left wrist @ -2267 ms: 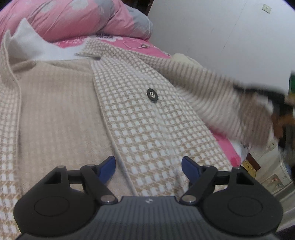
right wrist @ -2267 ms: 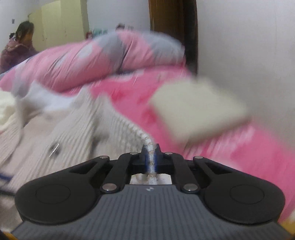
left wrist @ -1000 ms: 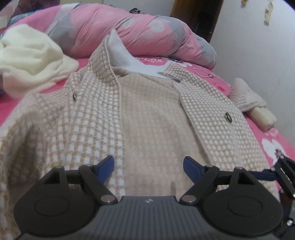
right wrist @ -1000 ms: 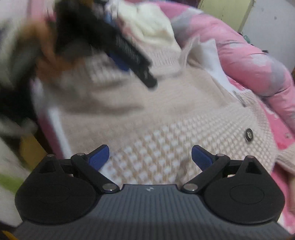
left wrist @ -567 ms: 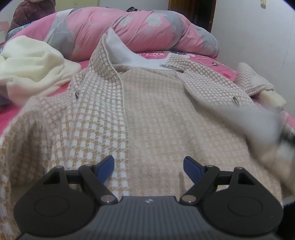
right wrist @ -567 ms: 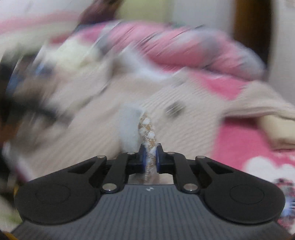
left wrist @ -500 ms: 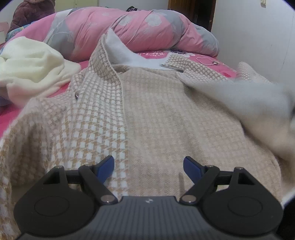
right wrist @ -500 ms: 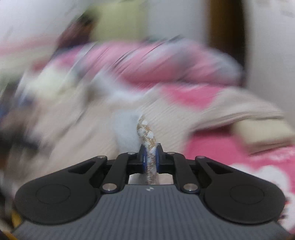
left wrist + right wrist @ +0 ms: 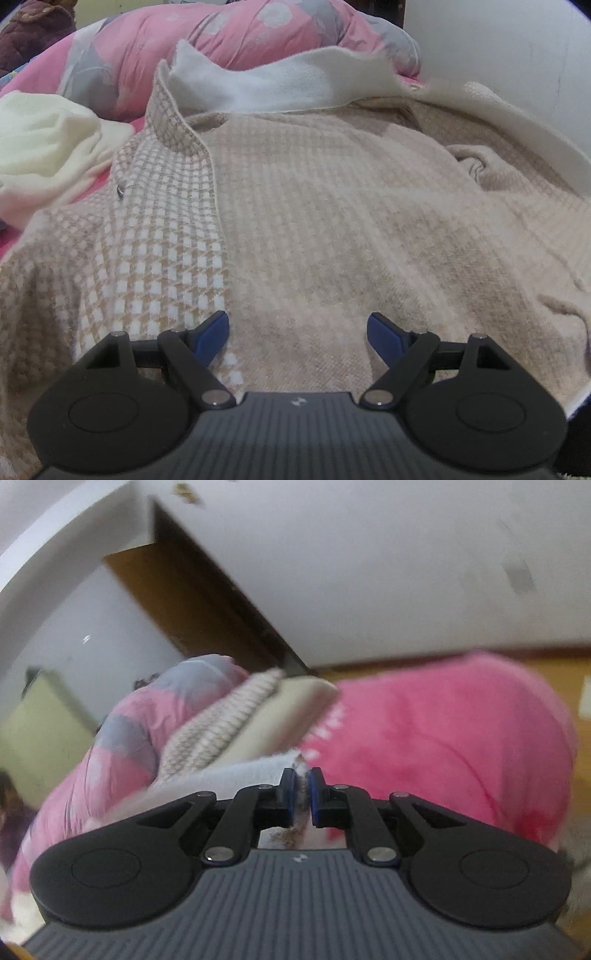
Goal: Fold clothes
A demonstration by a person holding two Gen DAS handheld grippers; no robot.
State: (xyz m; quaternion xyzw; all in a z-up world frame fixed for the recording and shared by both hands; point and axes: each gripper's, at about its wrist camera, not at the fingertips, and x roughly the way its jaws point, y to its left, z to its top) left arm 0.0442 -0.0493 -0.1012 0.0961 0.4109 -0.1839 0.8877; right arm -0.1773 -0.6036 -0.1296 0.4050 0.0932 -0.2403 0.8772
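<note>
While spread over the bed (image 9: pixel 461 738), houndstooth coat (image 9: pixel 332 229): hem clamped in right tongs (image 9: pixel 300 794); beneath left tongs (image 9: pixel 297 330), blades apart.

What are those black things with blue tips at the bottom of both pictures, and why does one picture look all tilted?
They are two grabbing tools, one in each of a person's hands. Each has a small camera looking along its two fingers, so each picture comes from one tool.

The left gripper is open and holds nothing. Below it a beige checked coat lies spread on a bed, with a cream garment beside it and a pink quilt behind.

The right gripper is shut on an edge of the coat. That hand is turned sideways, so its picture leans: you see the pink bedsheet and a white wall.
</note>
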